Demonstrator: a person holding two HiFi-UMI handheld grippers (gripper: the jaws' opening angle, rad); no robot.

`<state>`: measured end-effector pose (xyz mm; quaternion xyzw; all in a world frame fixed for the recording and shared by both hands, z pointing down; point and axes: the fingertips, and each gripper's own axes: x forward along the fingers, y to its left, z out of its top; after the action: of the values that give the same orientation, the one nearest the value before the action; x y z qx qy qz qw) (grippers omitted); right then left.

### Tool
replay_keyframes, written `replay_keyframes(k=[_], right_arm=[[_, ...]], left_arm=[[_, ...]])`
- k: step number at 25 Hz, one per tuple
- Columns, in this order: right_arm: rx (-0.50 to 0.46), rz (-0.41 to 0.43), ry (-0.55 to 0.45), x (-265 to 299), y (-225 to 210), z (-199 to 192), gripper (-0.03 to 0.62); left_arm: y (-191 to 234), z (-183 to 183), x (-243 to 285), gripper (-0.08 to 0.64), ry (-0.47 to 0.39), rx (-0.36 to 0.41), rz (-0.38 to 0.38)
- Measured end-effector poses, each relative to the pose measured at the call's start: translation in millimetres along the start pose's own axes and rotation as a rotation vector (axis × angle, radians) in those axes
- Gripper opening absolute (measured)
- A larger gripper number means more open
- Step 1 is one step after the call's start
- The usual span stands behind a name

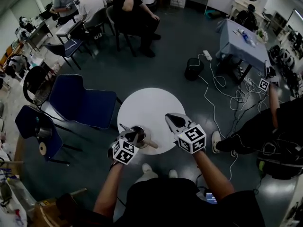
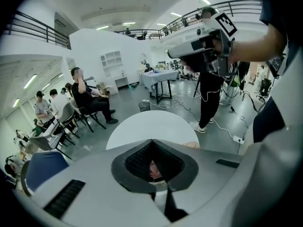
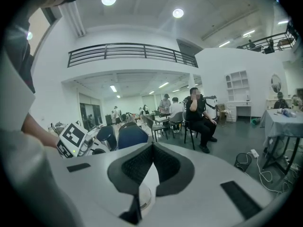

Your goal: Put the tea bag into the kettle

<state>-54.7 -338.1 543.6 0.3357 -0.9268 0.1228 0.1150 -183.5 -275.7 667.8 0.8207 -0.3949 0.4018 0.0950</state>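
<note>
A metal kettle with a wooden handle stands at the near edge of the round white table. My left gripper sits right over the kettle's mouth with its jaws shut. In the left gripper view a small reddish-brown tea bag shows between the pads behind the tips, with a metal rim just below it. The handle's end peeks past the jaw. My right gripper hovers over the table's near right part, shut. Only white shows through its gap.
Two blue chairs stand left of the table. Cables and a black bin lie on the floor beyond it. A person in black stands close at the right. Seated people are farther back.
</note>
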Motion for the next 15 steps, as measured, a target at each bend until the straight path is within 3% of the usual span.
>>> replay_keyframes(k=[15], right_arm=[[-0.067,0.076,-0.026,-38.9,31.0,9.1,0.017]], left_arm=[[-28.3,60.2,-64.2,0.016,-0.2,-0.102,0.076]])
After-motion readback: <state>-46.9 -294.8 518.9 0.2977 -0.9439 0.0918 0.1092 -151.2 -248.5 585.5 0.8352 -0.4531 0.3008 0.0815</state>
